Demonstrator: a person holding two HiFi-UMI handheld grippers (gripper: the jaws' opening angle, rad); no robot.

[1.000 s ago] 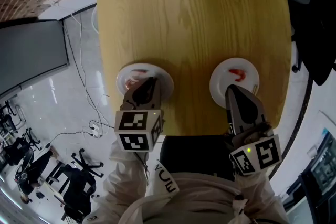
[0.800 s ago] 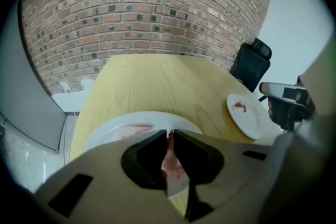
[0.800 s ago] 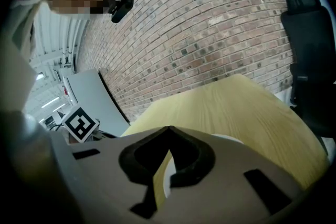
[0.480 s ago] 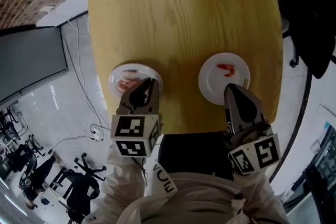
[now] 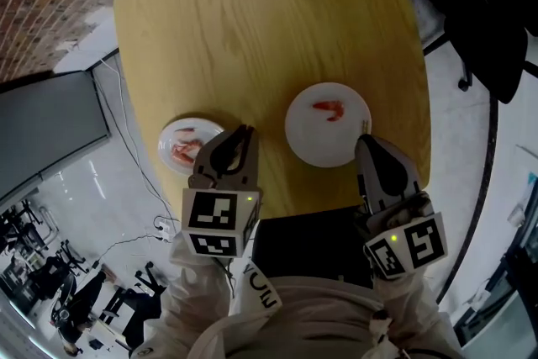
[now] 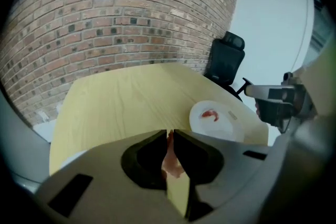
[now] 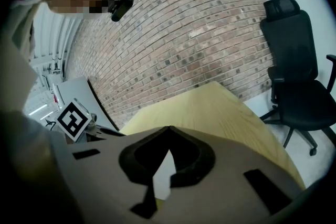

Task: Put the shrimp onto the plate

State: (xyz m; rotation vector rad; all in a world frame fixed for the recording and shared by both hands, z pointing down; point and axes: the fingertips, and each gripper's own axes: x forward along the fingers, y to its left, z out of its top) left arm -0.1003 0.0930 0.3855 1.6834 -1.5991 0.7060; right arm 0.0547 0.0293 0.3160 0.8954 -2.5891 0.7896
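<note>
My left gripper [image 5: 242, 132] hangs over the wooden table [image 5: 252, 21], between the two white plates. In the left gripper view its jaws [image 6: 169, 135] are shut on a pale pink shrimp [image 6: 171, 159]. The left plate [image 5: 168, 134] holds more shrimp [image 5: 183, 150] and lies just left of that gripper. The right plate [image 5: 328, 143] carries one red shrimp [image 5: 329, 108], seen also in the left gripper view as the shrimp [image 6: 210, 114] on the plate [image 6: 223, 126]. My right gripper [image 5: 364, 142] sits at that plate's near right rim; its jaws [image 7: 168, 129] are shut with nothing between them.
A black office chair [image 7: 294, 60] stands beyond the table's right side, before a brick wall [image 7: 184, 34]. A grey panel [image 5: 46, 130] and cables [image 5: 134, 139] lie on the floor to the left. The table's near edge is right under both grippers.
The left gripper has come off the left plate and moved right and up with the shrimp; that plate now lies clear to its left. The right gripper now sits at the right plate's rim.
</note>
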